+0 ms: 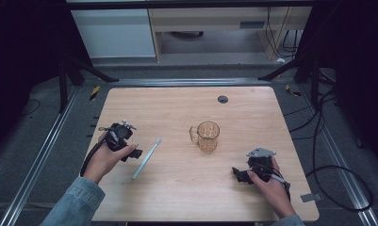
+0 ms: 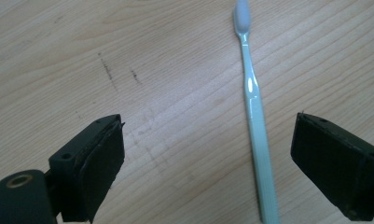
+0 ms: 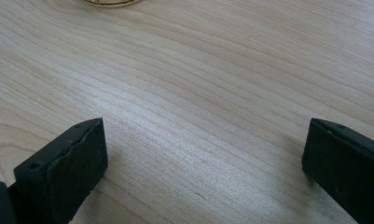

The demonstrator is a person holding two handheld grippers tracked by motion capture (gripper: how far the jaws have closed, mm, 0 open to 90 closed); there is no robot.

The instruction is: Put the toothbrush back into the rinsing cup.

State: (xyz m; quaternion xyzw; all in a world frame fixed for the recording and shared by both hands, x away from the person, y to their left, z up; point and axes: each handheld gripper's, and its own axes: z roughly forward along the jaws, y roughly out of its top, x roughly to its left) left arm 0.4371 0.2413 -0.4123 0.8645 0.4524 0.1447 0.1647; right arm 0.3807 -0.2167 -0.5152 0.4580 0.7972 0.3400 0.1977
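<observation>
High view showed a pale wooden table with a slim light-blue plastic toothbrush lying flat on it, to the left of a clear amber glass mug with a side handle. No brand, label or legible writing was visible on the toothbrush, the mug or the grippers. The toothbrush's long axis ran diagonally: its white bristle head pointed toward the far side of the table and slightly toward the mug, its handle end toward the person's side. The left gripper sat just beside the toothbrush, on the side away from the mug, held in the person's left hand. In the left gripper view, the left gripper's jaws stood wide apart and released, with the toothbrush lying between them, nearer the right-hand jaw and touching neither. The right gripper rested well apart from the mug, on the near right, held in the right hand. In the right gripper view, its jaws were likewise spread and grasped nothing; the mug's base showed at the upper edge.
</observation>
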